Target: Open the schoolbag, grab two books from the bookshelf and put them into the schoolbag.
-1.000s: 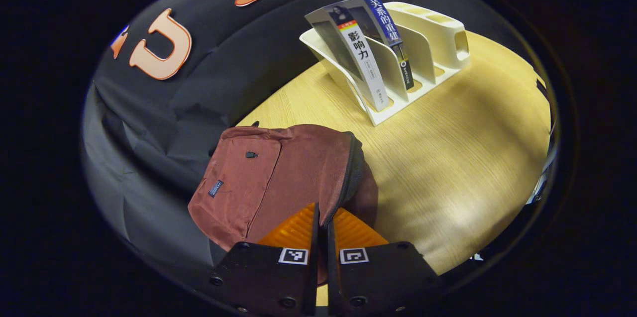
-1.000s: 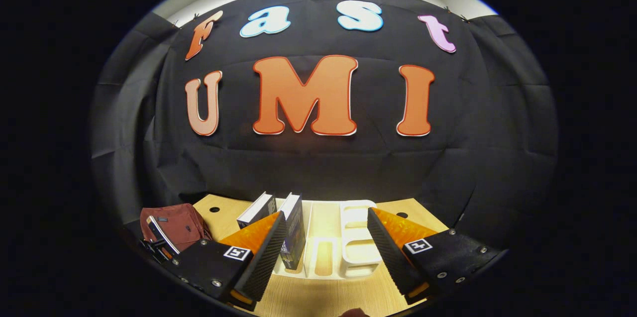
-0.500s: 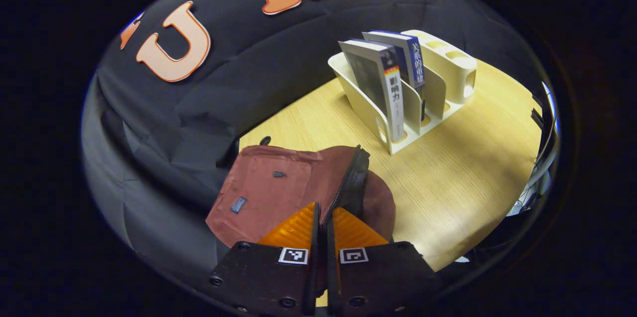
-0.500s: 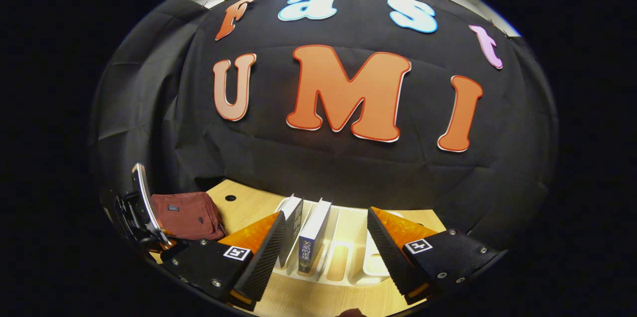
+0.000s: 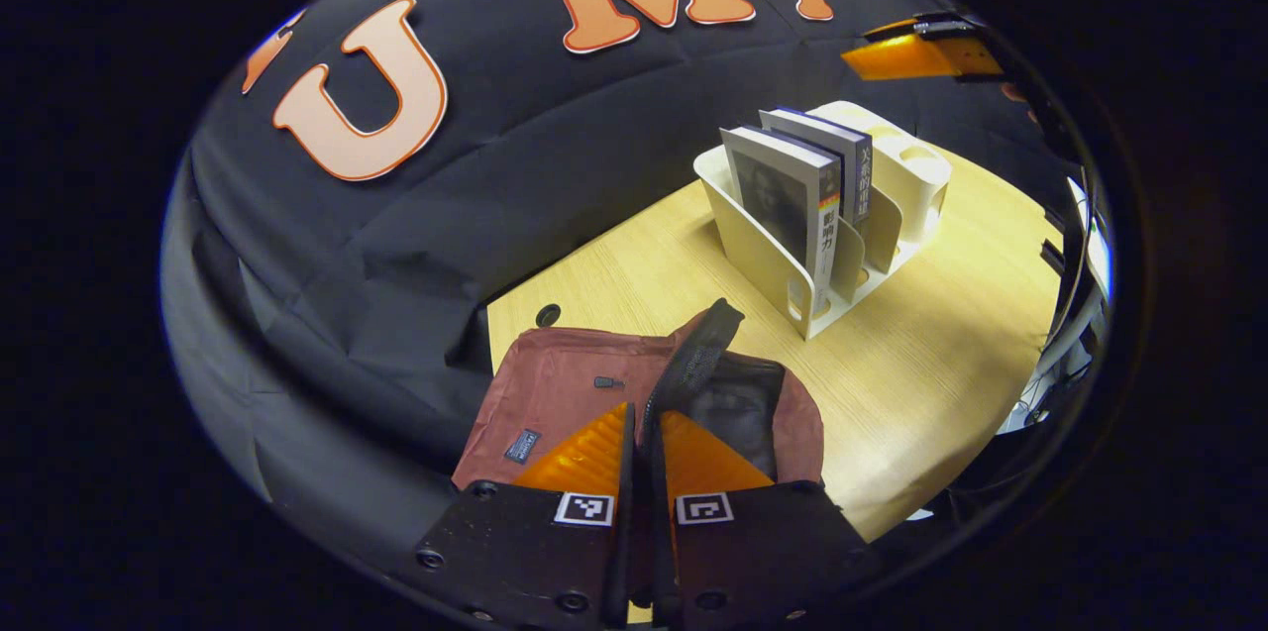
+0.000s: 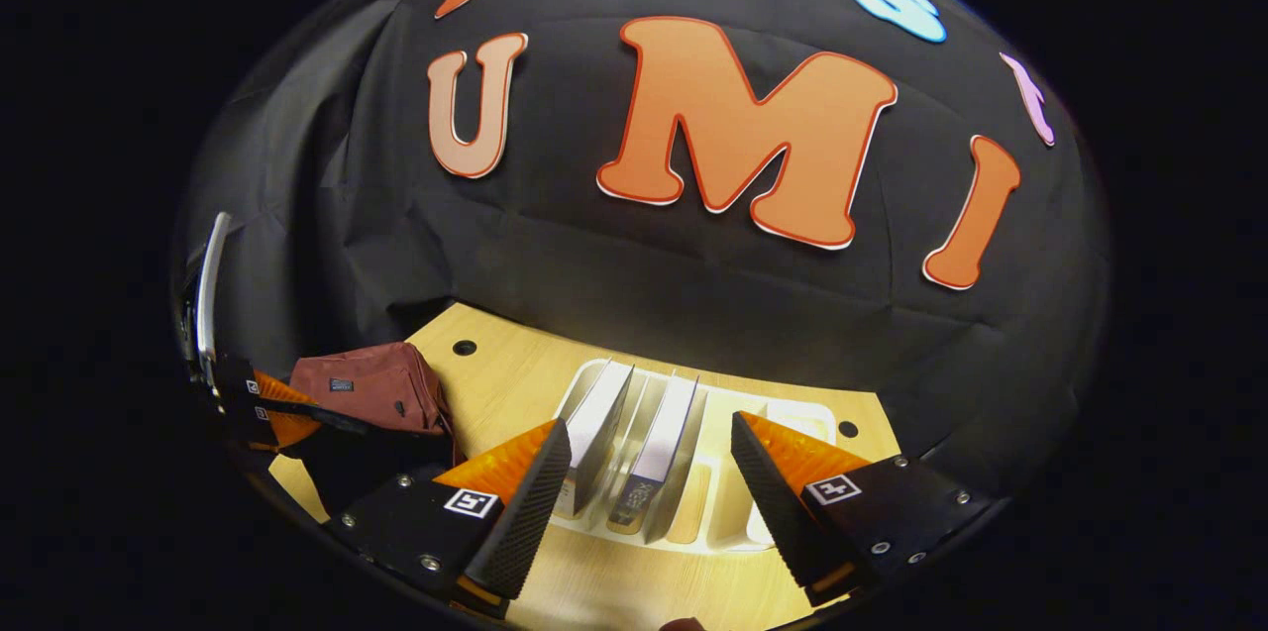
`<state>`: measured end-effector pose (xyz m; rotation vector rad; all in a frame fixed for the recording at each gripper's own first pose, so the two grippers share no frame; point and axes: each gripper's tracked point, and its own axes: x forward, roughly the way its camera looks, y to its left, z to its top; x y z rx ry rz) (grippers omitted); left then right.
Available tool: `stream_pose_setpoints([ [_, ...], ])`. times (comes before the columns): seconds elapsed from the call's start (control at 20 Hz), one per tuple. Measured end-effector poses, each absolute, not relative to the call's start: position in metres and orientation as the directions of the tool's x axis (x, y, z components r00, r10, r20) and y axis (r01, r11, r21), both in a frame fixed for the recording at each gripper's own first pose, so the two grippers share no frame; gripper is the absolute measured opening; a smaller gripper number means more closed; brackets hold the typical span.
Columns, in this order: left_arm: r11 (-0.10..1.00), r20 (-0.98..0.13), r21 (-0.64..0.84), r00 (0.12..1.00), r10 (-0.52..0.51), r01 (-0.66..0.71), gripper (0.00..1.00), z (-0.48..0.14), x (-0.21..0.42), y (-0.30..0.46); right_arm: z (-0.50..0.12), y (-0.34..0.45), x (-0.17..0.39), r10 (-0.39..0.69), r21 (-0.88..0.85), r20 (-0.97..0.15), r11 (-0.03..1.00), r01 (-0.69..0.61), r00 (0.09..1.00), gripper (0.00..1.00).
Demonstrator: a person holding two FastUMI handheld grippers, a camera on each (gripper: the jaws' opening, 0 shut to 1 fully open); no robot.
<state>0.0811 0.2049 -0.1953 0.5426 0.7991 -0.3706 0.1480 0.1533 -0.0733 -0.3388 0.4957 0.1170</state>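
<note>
Schoolbag (image 5: 555, 393) gapes, its zipper flap (image 5: 688, 368) pinched by the left gripper (image 5: 641, 423); the right gripper (image 6: 649, 453) hangs wide above 2 books (image 6: 664, 443).

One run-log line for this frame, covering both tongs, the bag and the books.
left tongs: shut on schoolbag zipper flap, bag open | right tongs: open above bookshelf | two books: upright in bookshelf

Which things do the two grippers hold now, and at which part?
The left gripper pinches the schoolbag at its zipper edge; the right gripper, open, holds nothing.
</note>
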Motion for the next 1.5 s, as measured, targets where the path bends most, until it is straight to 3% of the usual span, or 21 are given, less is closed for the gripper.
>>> stream_pose_setpoints([
  [0.25, 0.807, -0.745, 0.284, 0.649, -0.155, 0.518, 0.09, -0.179, 0.096, 0.222, -0.083, 0.164, 0.163, -0.020, -0.326, -0.559, 0.924, -0.198, 0.829, 0.97],
  [0.85, 0.771, -0.727, 0.249, 0.639, -0.251, 0.586, 0.09, -0.172, 0.104, 0.235, -0.120, 0.189, 0.212, -0.041, -0.173, -0.779, 0.973, -0.152, 0.626, 0.97],
  [1.5, 0.756, -0.729, 0.217, 0.617, -0.295, 0.618, 0.09, -0.179, 0.114, 0.245, -0.206, 0.179, 0.229, -0.151, -0.199, -0.937, 0.972, -0.125, 0.313, 0.98],
])
